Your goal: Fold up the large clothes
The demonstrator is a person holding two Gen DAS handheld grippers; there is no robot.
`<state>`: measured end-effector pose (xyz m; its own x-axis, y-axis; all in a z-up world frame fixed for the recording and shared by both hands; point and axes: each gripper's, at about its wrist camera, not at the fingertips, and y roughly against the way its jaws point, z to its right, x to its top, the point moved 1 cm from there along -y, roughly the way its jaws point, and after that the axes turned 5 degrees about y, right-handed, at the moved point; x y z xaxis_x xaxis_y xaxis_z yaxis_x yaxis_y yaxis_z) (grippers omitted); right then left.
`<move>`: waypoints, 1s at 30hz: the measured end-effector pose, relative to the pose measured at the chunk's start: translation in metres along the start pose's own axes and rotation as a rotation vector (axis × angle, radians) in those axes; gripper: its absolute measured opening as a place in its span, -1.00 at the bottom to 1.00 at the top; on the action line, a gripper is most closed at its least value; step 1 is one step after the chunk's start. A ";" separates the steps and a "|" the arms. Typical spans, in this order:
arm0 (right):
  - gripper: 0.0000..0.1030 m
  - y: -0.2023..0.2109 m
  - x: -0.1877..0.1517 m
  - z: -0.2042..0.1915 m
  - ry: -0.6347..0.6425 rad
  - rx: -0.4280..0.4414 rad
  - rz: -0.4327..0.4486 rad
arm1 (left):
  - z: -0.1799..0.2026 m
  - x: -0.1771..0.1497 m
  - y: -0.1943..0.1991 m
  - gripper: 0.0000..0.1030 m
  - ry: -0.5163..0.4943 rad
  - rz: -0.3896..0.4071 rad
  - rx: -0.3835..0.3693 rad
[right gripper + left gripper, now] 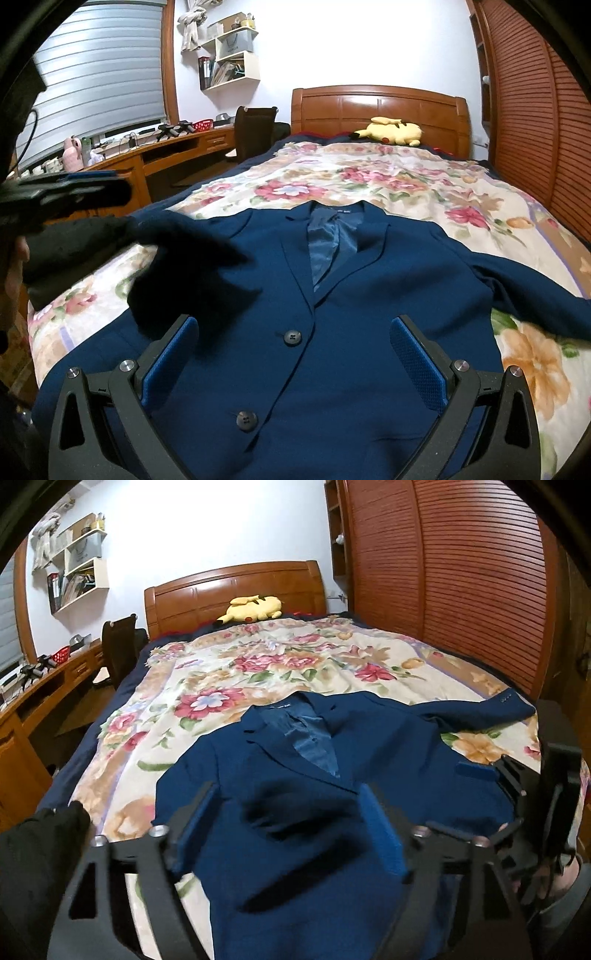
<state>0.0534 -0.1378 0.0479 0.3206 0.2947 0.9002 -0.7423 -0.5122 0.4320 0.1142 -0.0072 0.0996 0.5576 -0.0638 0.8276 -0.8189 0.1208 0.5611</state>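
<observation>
Blazer [369, 295], navy, spread face-up across floral bedspread [221, 686], collar toward headboard [236, 590]. Nearest: right gripper [295, 354] low over the blazer's front, blue-padded fingers [417, 365] spread wide, nothing pinched between them — two dark buttons [291, 337] on the closed front showing in the gap, pads not clearly pressing the cloth. Left gripper [288, 812] likewise wide apart over the garment's left side, blue pads [380, 827] either side of rumpled, blurred cloth, no fabric gripped. Left sleeve folded in over the chest, dark and smeared with motion in the right wrist view, just ahead of the right gripper's left finger. Seen from that same view, left gripper up at the left edge with a hand in a black sleeve [74, 243] below it, above the bedspread beside the blazer's shoulder. Further on: lapels open in a V, shiny lighter-blue lining and a small neck label visible; right sleeve stretched flat out toward the wardrobe side, cuff buttons at its end. Beyond the collar — bare bedspread, then yellow plush toy [251, 609] against the headboard. Slatted wooden wardrobe [461, 572] to the right, desk [166, 155] with chair [255, 129] and wall shelves [232, 55] to the left.
</observation>
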 end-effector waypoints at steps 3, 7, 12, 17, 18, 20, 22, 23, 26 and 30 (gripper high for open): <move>1.00 -0.004 0.004 0.001 0.006 0.001 -0.004 | -0.009 -0.015 0.003 0.56 0.026 0.005 0.011; 1.00 -0.007 0.006 0.001 0.016 0.010 -0.007 | -0.026 -0.041 0.004 0.56 0.084 0.005 0.017; 1.00 -0.020 0.006 0.004 0.038 0.021 -0.030 | -0.047 -0.072 -0.002 0.56 0.116 0.000 0.047; 0.97 -0.029 0.012 -0.001 0.080 0.011 -0.042 | -0.063 -0.098 -0.010 0.56 0.125 -0.034 0.054; 0.97 -0.030 0.014 -0.003 0.091 0.011 -0.042 | -0.065 -0.102 -0.011 0.56 0.123 -0.039 0.058; 0.96 -0.034 0.015 -0.005 0.113 0.003 -0.044 | -0.068 -0.107 -0.012 0.56 0.124 -0.042 0.061; 0.95 -0.042 0.017 -0.007 0.134 -0.033 -0.056 | -0.071 -0.111 -0.015 0.56 0.130 -0.049 0.060; 0.93 -0.047 0.017 -0.007 0.135 -0.037 -0.064 | -0.072 -0.113 -0.017 0.56 0.134 -0.056 0.056; 0.86 -0.065 0.014 -0.007 0.130 -0.006 -0.104 | -0.071 -0.117 -0.020 0.56 0.132 -0.066 0.053; 0.78 -0.086 0.008 -0.011 0.142 0.042 -0.172 | -0.069 -0.121 -0.022 0.56 0.117 -0.066 0.061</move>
<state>0.1137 -0.0826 0.0177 0.3522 0.4893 0.7978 -0.6576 -0.4772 0.5830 0.0739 0.0664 -0.0136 0.6195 0.0464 0.7836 -0.7848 0.0593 0.6169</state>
